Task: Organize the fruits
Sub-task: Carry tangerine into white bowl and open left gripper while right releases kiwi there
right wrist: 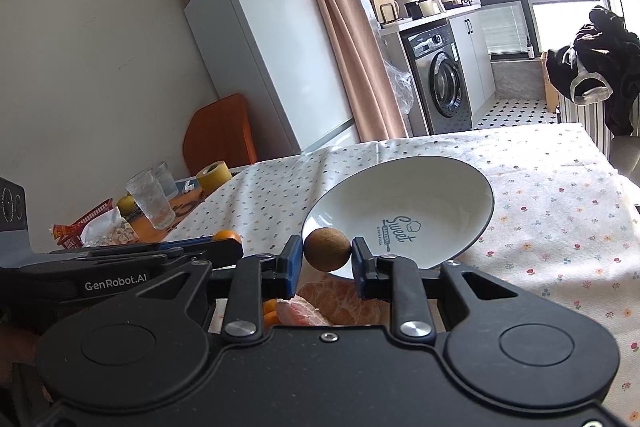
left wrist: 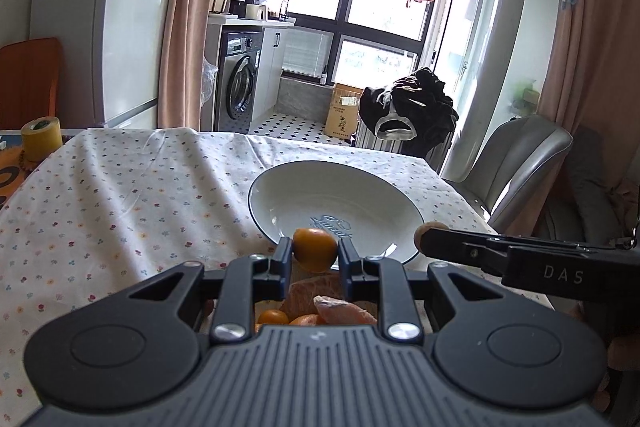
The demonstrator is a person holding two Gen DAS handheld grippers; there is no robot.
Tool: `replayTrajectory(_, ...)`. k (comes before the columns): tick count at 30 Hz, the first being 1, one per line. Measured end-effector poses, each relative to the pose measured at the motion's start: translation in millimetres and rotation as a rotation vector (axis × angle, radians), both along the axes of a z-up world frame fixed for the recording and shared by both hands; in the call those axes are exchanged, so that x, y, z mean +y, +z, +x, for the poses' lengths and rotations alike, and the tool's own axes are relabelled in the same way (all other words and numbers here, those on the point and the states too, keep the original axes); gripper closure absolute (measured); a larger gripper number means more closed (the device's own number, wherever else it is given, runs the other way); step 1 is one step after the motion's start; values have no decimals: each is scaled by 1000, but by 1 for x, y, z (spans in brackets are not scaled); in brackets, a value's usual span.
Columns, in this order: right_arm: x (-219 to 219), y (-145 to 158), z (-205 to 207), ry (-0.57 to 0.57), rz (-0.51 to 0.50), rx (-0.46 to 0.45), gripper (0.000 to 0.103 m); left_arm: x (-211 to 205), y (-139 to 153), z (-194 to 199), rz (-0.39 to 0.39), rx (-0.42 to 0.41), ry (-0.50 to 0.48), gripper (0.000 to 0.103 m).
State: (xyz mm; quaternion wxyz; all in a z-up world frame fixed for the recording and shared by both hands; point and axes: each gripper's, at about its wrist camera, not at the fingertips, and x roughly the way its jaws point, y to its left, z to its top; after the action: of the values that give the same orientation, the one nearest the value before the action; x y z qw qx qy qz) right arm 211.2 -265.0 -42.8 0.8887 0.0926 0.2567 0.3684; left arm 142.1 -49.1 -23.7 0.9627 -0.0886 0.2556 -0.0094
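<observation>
Fruits are held in both tongs, just short of a white bowl. A small orange fruit is clamped between the two fingers of the left tongs, raised above the counter at the bowl's near rim. A round brown fruit is pinched in the same way by the right tongs, also at the near rim of the bowl. In the left wrist view the right tongs are seen from the side at the right edge, with the brown fruit showing at their tip. In the right wrist view the left tongs are seen at the left, with the orange fruit just visible at their tip.

Below and behind the fingers of both tongs, more fruit is seen lying on the counter: peeled citrus segments and small orange fruits, partly hidden by the tong bodies.

The bowl is bare inside, with a dark rim line and the word "Sweet" printed in it. It rests on a floral tablecloth spread over the counter. Farther off at the left end of the counter, a roll of yellow tape, two clear glasses and a red basket are seen. A grey chair stands at the right side.
</observation>
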Motion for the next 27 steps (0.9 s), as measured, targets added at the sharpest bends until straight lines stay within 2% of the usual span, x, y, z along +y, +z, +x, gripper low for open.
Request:
replayTrajectory(20, 15, -7, 60, -18, 9, 57, 78, 3, -2, 57, -16, 43, 42, 80)
replayTrajectory(27, 16, -23, 79, -21, 25, 97, 78, 2, -14, 79, -10, 84, 47, 80)
